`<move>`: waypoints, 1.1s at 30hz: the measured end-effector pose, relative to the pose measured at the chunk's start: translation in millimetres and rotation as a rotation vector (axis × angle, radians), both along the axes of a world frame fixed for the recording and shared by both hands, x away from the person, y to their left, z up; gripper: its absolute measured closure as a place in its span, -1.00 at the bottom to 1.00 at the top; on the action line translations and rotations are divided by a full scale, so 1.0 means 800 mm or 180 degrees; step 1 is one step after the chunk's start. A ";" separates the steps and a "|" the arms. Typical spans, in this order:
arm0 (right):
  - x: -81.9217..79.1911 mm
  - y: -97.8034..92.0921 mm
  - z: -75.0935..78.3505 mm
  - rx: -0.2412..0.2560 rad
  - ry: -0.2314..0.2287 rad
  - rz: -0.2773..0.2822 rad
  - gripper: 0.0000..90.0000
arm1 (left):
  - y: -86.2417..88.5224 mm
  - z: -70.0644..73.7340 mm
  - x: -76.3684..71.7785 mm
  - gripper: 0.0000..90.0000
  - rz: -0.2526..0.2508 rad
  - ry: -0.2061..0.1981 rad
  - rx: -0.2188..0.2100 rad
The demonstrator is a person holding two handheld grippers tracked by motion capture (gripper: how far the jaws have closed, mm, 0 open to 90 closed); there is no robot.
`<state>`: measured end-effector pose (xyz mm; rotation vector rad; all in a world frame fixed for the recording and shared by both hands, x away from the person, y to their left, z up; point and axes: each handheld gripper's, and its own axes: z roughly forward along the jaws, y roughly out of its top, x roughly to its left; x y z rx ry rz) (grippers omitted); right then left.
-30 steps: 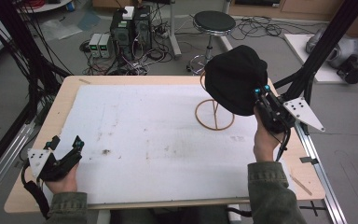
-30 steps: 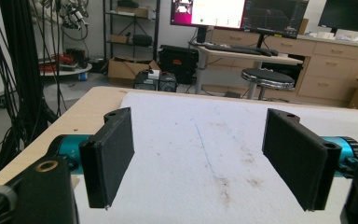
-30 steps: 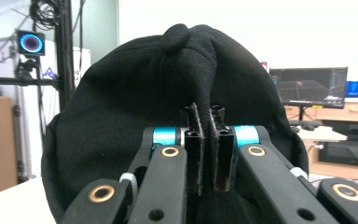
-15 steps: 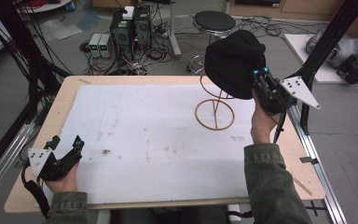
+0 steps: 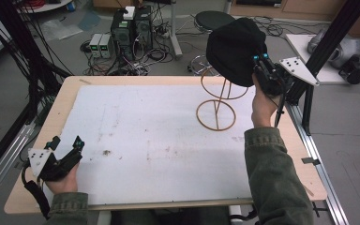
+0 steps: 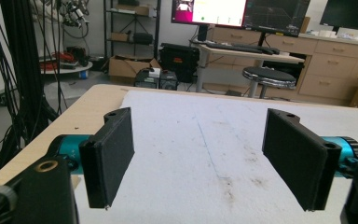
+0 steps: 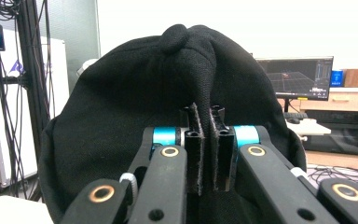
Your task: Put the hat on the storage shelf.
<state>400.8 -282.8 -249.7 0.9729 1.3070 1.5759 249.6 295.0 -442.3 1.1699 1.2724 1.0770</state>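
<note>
Hat (image 5: 234,49): black knit, a fold pinched between the closed jaws of the right gripper (image 5: 261,63), held over the wire stand (image 5: 218,105). Handling: lift straight, keep brim off the ring. Left gripper (image 5: 65,154): jaws open, idle on worktop (image 5: 159,140), well apart.
</note>
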 end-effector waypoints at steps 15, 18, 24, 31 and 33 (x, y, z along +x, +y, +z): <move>0.006 0.011 -0.014 -0.0115 0.0215 0.0075 0.94 | 0.000 0.002 0.000 -0.44 0.0003 -0.0038 0.0024; 0.009 0.013 -0.019 -0.0153 0.0269 0.0057 0.94 | 0.000 0.003 0.000 -0.44 0.0009 -0.0043 0.0048; 0.013 0.016 -0.023 -0.0202 0.0372 0.0019 0.93 | 0.001 0.003 0.000 -0.44 0.0020 -0.0038 0.0034; 0.012 0.021 -0.024 -0.0326 0.0416 0.0040 0.93 | 0.002 0.003 -0.001 -0.45 0.0012 -0.0028 0.0041; 0.012 0.021 -0.025 -0.0347 0.0447 0.0066 0.93 | 0.002 0.003 -0.001 -0.45 0.0019 -0.0026 0.0047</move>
